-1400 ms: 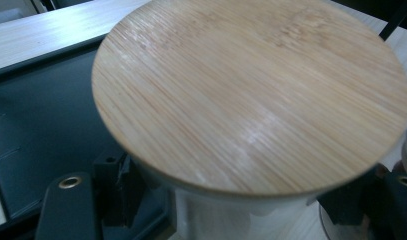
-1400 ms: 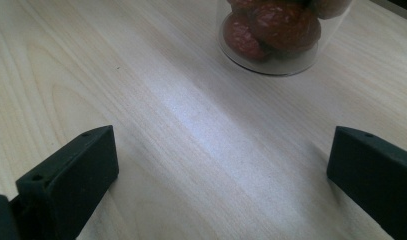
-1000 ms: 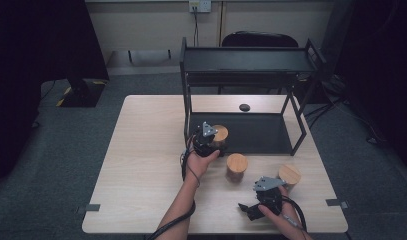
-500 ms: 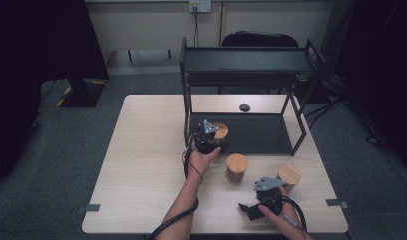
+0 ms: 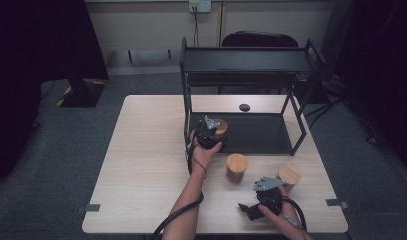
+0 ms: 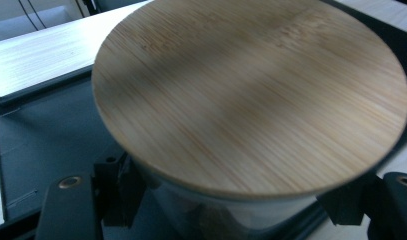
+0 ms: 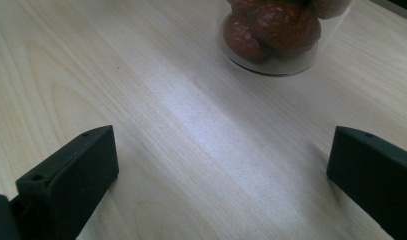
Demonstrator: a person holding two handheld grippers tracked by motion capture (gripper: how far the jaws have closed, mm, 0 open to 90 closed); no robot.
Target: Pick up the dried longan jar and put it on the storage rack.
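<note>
A glass jar with a round bamboo lid [image 5: 222,125] [image 6: 251,95] sits at the front left corner of the black rack's lower shelf [image 5: 263,136]. My left gripper [image 5: 214,135] [image 6: 231,202] is shut on the jar, one jaw on each side of the glass just under the lid. Two more lidded jars stand on the table, one in the middle [image 5: 236,166] and one to the right [image 5: 289,175]. Near the front edge my right gripper [image 5: 250,208] [image 7: 223,150] is open and holds nothing. A jar of red-brown fruit [image 7: 276,30] stands ahead of its jaws.
The black two-level rack [image 5: 246,61] takes up the back right of the wooden table [image 5: 141,160]. A small dark round object [image 5: 244,107] lies behind the lower shelf. A chair [image 5: 261,39] stands beyond the rack.
</note>
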